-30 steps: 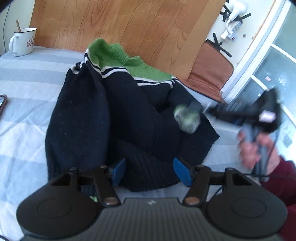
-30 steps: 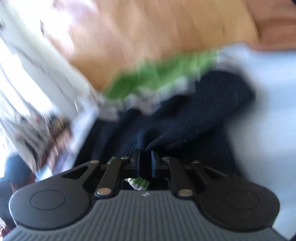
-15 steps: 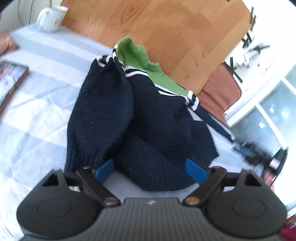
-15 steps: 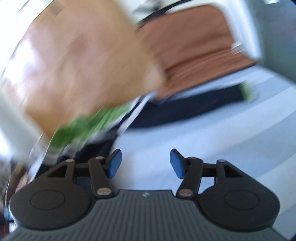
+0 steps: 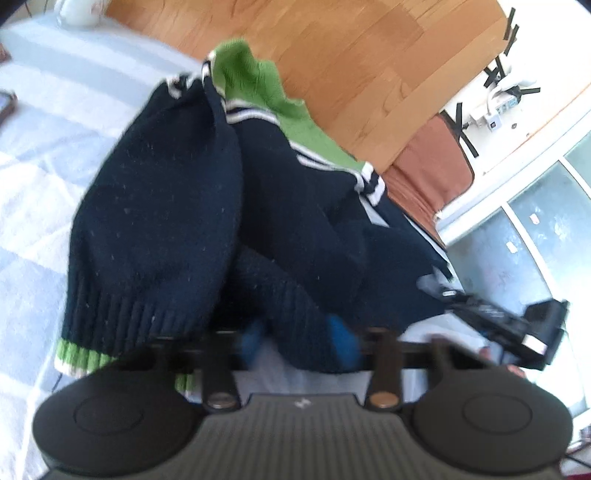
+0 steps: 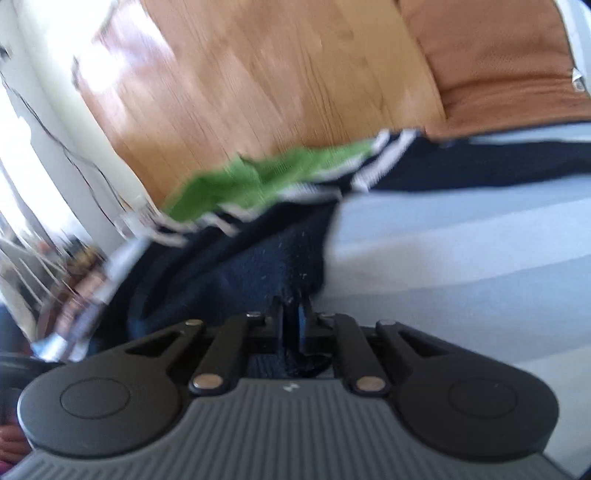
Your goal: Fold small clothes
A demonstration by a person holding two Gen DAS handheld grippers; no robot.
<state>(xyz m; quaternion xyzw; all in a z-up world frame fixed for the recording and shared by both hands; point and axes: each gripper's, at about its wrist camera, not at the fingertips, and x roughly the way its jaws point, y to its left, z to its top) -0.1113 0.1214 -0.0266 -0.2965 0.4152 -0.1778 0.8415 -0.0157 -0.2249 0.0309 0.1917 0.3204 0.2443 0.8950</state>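
Closing just now: left gripper [image 5: 299,341] clamps navy hem of sweater [image 5: 166,229], blue pads half a second ago spread wide. Right gripper [image 6: 293,317], then apart over bare bed [image 6: 461,258], now pinched on sweater's dark edge. Sweater lies bunched on striped bed, green collar toward wooden headboard [image 5: 369,62].

A white mug [image 5: 79,11] stands on the striped bedcover [image 5: 44,155] before a wooden headboard [image 5: 369,55].

Navy sweater [image 5: 166,206], green collar, white stripes; pale blue-striped sheet [image 5: 40,147]
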